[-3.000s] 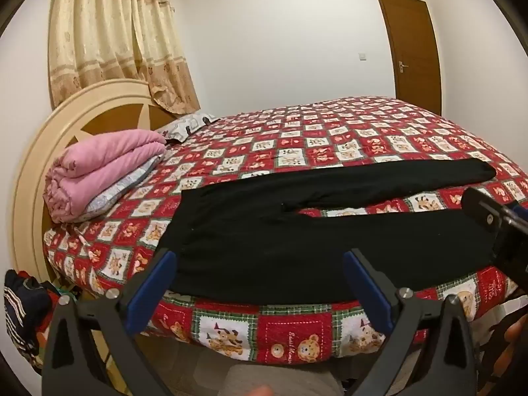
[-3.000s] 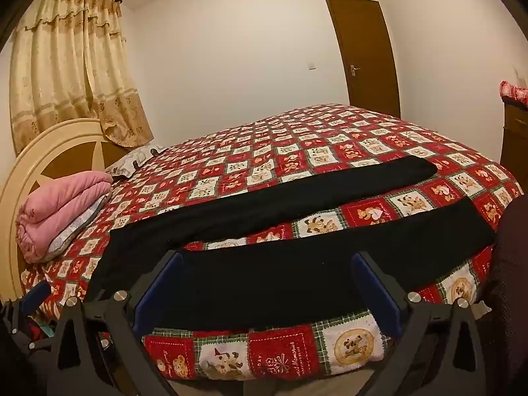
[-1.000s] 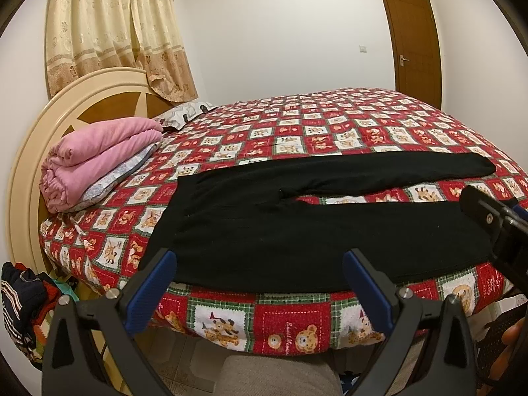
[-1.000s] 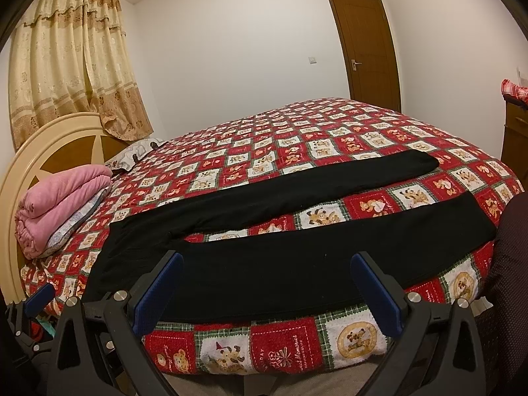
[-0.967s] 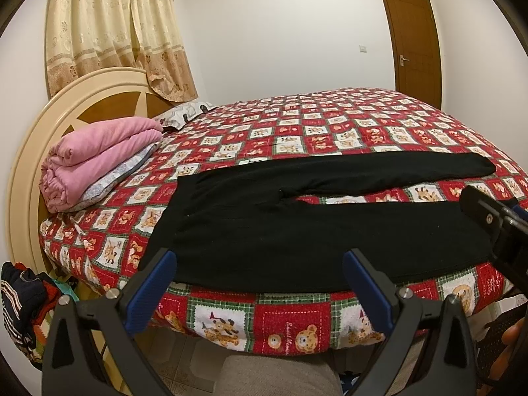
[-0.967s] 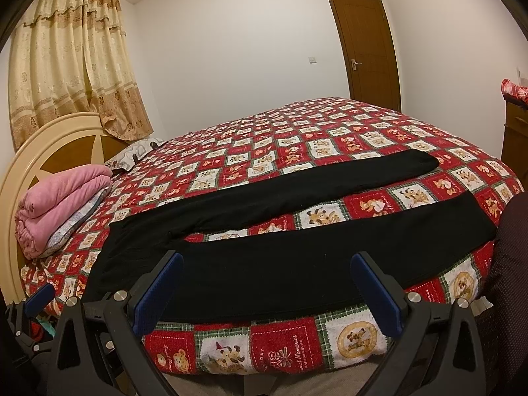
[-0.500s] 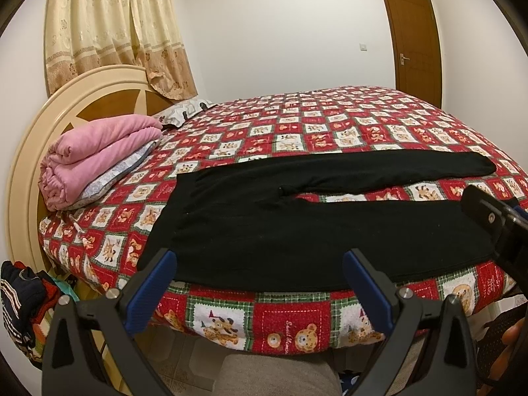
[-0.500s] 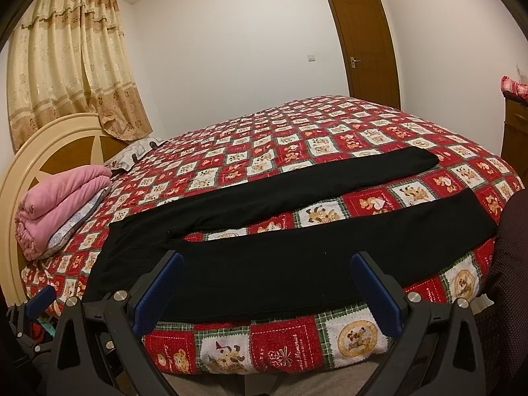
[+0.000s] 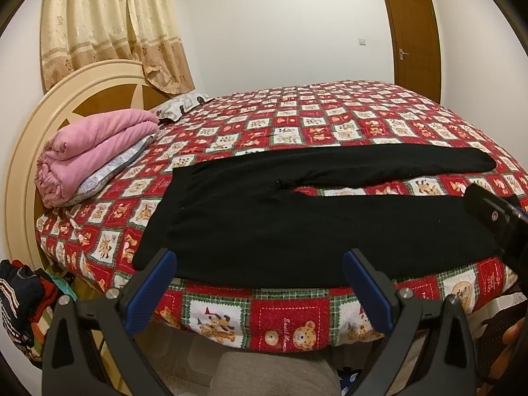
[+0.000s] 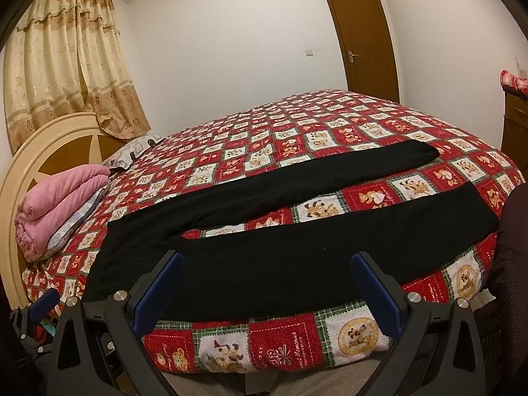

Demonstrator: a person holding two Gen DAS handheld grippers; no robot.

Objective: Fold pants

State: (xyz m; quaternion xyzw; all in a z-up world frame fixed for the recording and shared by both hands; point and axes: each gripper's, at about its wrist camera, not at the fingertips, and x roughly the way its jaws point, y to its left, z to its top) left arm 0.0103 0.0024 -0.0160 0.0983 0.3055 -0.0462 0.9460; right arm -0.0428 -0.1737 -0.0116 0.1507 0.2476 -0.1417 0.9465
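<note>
Black pants [image 9: 270, 221] [image 10: 297, 244] lie flat on the red patchwork bed cover [image 9: 330, 122] [image 10: 313, 132], waistband toward the headboard on the left, both legs stretched right and spread apart. The near leg runs along the bed's front edge. My left gripper [image 9: 259, 264] hangs open just short of that edge, in front of the seat and thigh area, with nothing between its blue pads. My right gripper [image 10: 267, 265] is open too, level with the middle of the near leg, empty. The right gripper's body [image 9: 495, 217] shows at the right of the left wrist view.
A folded pink blanket [image 9: 89, 151] [image 10: 56, 204] rests on a pillow by the cream headboard [image 9: 66, 99]. A pile of clothes [image 9: 23, 307] sits on the floor at left. A wooden door [image 10: 366, 39] stands behind the bed, and a dresser [image 10: 514, 115] at far right.
Both grippers have crept slightly closer to the bed edge and tilted down a little over three seconds. The pants have not moved. Both grippers stay open.
</note>
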